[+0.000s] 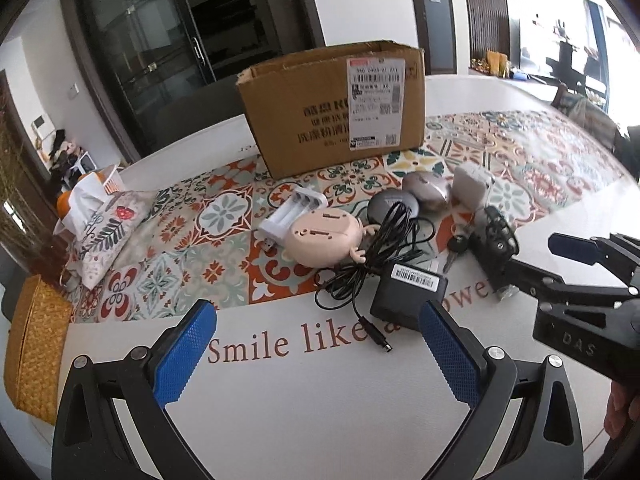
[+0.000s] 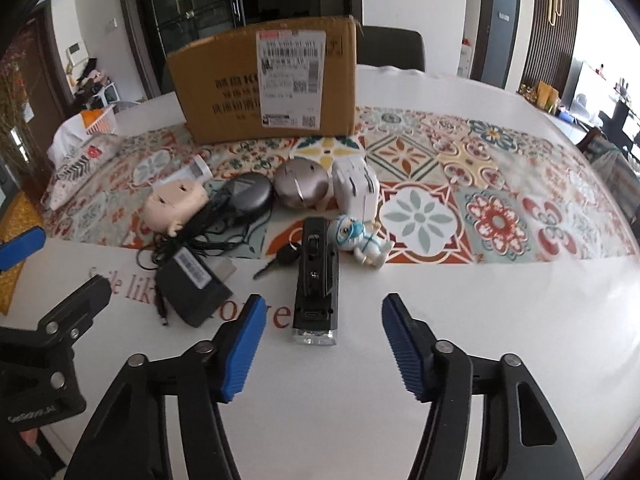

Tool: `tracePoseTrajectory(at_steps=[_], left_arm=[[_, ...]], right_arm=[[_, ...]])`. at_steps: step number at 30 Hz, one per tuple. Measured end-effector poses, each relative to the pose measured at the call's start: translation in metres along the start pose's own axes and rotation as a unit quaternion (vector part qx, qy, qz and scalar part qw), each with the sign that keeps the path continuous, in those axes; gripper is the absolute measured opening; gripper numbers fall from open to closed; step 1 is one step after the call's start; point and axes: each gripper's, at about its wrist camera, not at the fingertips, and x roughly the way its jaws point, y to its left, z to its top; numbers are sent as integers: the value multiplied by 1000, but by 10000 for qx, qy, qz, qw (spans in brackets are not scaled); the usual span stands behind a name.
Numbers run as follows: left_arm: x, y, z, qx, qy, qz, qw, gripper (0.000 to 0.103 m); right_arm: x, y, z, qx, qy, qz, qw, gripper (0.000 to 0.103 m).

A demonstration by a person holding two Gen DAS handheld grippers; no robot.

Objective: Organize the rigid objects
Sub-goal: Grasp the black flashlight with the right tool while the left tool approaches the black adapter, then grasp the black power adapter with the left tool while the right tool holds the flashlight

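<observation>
A cardboard box (image 1: 332, 112) (image 2: 268, 84) stands at the back of the patterned mat. In front of it lie a white battery charger (image 1: 292, 210), a pink toy (image 1: 324, 240) (image 2: 176, 204), a black power adapter (image 1: 408, 292) (image 2: 192, 288) with coiled cable, two round cases (image 2: 248, 196) (image 2: 302, 186), a white plug (image 2: 356, 188), a key (image 2: 280, 258), a black bike light (image 2: 316, 276) and a small figurine (image 2: 360, 240). My left gripper (image 1: 320, 352) is open, just before the adapter. My right gripper (image 2: 324, 344) is open, its fingers either side of the near end of the light.
A white tablecloth (image 2: 480, 340) with red lettering covers the near table. A floral pouch (image 1: 104, 232) and a woven yellow basket (image 1: 36, 344) sit at the left edge. A dark chair (image 2: 392, 52) stands behind the box.
</observation>
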Motion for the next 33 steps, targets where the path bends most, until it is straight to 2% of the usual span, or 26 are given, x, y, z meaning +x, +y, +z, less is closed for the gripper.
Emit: tracePoseTrajectory(at_steps=[4, 6, 8, 13, 21, 26, 33], left_arm=[[10, 1, -3, 47, -23, 13, 10000, 103], [13, 3, -3, 33, -26, 4, 10000, 103], [17, 4, -4, 47, -36, -32, 10000, 103], [24, 3, -7, 113, -71, -92, 9999, 103], [30, 0, -12, 198, -72, -233, 9995, 103], [32, -3, -13, 281, -78, -309, 9991, 103], [24, -17, -9, 552, -180, -634, 9963, 98]], right_arm=[[15, 1, 0, 46, -41, -27, 10000, 56], [24, 2, 1, 59, -36, -29, 10000, 48], [30, 2, 3, 72, -31, -33, 10000, 45], [41, 4, 4, 123, -55, -75, 9999, 42], [49, 8, 0, 34, -149, -264, 9995, 30], [46, 7, -1, 11, -131, -283, 9995, 30], [20, -2, -10, 31, -159, -385, 9991, 30]])
